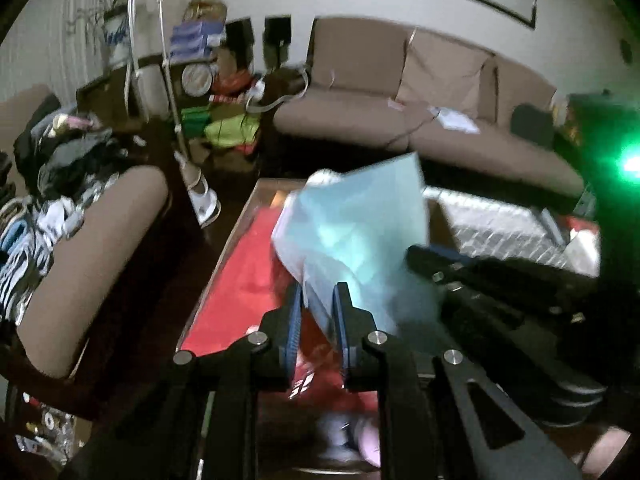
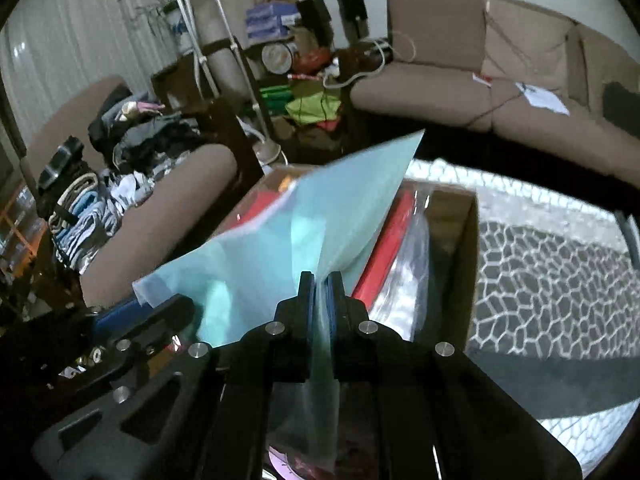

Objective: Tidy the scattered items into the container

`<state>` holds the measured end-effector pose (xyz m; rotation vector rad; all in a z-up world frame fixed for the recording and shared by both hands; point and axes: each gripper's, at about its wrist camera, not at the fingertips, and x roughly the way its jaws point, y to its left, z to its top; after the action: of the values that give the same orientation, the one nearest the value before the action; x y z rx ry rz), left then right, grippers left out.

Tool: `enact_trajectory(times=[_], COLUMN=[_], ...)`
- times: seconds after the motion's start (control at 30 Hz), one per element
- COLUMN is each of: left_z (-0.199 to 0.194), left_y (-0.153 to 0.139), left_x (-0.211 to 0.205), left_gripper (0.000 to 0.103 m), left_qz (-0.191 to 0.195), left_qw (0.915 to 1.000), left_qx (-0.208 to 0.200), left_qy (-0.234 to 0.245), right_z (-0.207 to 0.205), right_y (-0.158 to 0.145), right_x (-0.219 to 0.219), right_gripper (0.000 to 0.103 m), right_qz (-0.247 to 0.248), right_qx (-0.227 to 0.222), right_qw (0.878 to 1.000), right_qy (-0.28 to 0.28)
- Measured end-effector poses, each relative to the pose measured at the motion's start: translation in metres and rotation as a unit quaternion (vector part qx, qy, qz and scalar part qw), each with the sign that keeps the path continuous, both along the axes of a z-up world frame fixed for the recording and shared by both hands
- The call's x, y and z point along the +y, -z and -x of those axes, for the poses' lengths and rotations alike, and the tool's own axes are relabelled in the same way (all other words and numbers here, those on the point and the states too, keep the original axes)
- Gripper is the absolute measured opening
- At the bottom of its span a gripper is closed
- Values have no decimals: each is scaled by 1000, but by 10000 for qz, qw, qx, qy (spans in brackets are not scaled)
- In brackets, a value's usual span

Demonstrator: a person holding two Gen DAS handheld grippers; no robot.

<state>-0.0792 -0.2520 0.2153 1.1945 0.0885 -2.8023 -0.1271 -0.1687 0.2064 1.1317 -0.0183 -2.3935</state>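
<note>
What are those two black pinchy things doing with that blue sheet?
A person is holding a gripper in each hand, and both are pinching the same light blue sheet. The left gripper and the right gripper each clamp an edge of it, lifting it above an open cardboard box that already holds red and clear-wrapped things. The sheet is not in the box yet.

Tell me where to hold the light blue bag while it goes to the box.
Keep it by the near edge, coming from the near side. The left gripper and right gripper each pinch that edge of the light blue bag, so the limp sheet stays spread above the cardboard box.
</note>
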Motion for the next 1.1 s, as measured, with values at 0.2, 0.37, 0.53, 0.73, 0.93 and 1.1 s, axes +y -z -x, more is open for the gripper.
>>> enact_trajectory(times=[0.2, 0.37, 0.53, 0.73, 0.93, 1.1], left_z=[-19, -65, -104, -101, -52, -17], left_y=[14, 3, -1, 19, 81, 137], left_x=[-18, 27, 89, 187, 249, 267], left_gripper=[65, 87, 103, 103, 103, 103], left_qz=[-271, 205, 44, -299, 15, 202], left_qw=[9990, 9989, 9972, 9930, 9927, 9948], left_qx=[61, 399, 695, 501, 181, -163], left_qy=[-341, -109, 278, 1023, 1196, 986], right_z=[-22, -63, -91, -107, -104, -96], right_y=[-4, -17, 8, 74, 126, 146], right_x=[55, 133, 218, 322, 383, 398], right_gripper=[45, 72, 80, 80, 80, 81], right_qz=[462, 407, -182, -468, -564, -821], right_qx=[39, 390, 391, -34, -214, -183], right_qw=[9988, 9975, 9955, 9869, 9742, 9688], right_qy=[183, 425, 845, 1546, 2173, 2333])
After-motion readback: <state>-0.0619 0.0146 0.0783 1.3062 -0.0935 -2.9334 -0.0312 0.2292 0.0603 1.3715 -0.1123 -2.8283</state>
